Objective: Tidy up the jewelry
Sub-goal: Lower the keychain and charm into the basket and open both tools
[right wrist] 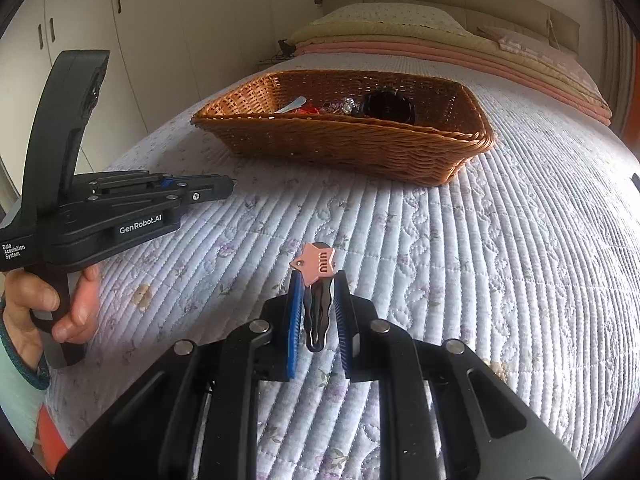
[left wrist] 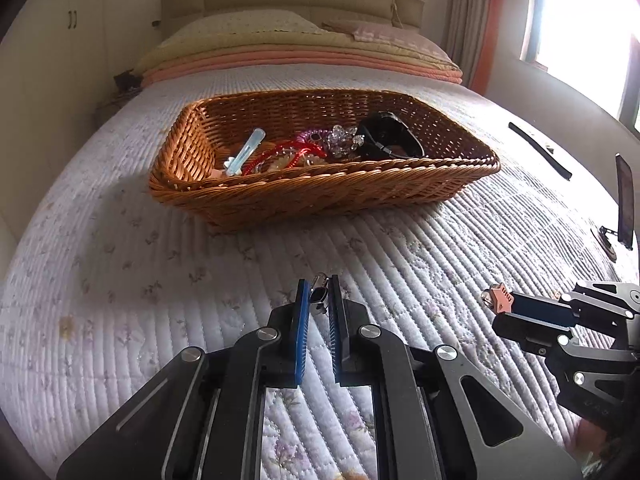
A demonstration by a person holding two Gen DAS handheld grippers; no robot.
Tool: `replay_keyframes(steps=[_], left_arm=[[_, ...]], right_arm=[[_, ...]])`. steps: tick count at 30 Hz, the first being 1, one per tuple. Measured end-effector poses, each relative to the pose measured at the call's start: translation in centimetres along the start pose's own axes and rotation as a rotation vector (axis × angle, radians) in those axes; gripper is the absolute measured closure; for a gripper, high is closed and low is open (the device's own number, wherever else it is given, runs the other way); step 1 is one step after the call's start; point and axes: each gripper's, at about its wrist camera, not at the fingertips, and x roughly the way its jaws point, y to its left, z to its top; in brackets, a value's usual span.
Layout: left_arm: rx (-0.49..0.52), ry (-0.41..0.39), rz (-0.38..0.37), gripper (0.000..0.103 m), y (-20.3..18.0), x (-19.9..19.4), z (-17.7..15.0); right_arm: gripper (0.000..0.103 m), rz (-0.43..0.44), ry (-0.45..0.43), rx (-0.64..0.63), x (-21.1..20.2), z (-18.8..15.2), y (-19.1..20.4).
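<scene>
Hairclip [right wrist: 318,296] lengthwise in right claw [right wrist: 319,280], star end toward basket [right wrist: 344,140].

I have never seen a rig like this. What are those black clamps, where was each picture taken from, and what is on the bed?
No robot here: a person holds a two-finger gripper in each hand, each carrying a fisheye camera looking along its fingers. One picture comes from the left gripper, the other from the right gripper. The left one pinches a small dark clip; the right one pinches a black hair clip with a pink star. Ahead, on the quilted bed, stands a wicker basket already holding jewelry and hair pieces, among them a red bracelet.
</scene>
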Motion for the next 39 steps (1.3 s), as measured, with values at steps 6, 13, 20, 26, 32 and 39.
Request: replay_keyframes(steps=[6, 13, 20, 26, 32, 39], left_arm=[[-0.019, -0.066, -0.043, 0.096, -0.1, -2.3, -0.1], [-0.011, -0.195, -0.070, 0.096, -1.3, -6.4, 1.8], [-0.016, -0.334, -0.079, 0.096, -2.3, -9.7, 6.2], [-0.041, -0.359, -0.066, 0.096, -1.5, -8.1, 10.5], [-0.130, -0.277, -0.037, 0.096, 1.4, -2.5, 12.3], [-0.169, -0.197, -0.001, 0.095, 3.3, 2.1, 10.6]], right_arm=[[0.089, 0.016, -0.037, 0.018, -1.0, 0.1, -0.2], [0.089, 0.011, -0.126, 0.041, -4.0, 2.1, -0.7], [0.089, -0.008, -0.305, 0.044, -8.4, 8.0, -1.8], [0.089, 0.007, -0.333, 0.093, -7.1, 13.3, -3.8], [0.089, 0.008, -0.201, 0.176, -0.5, 17.2, -6.4], [0.089, -0.018, -0.054, 0.172, 5.4, 17.5, -6.7]])
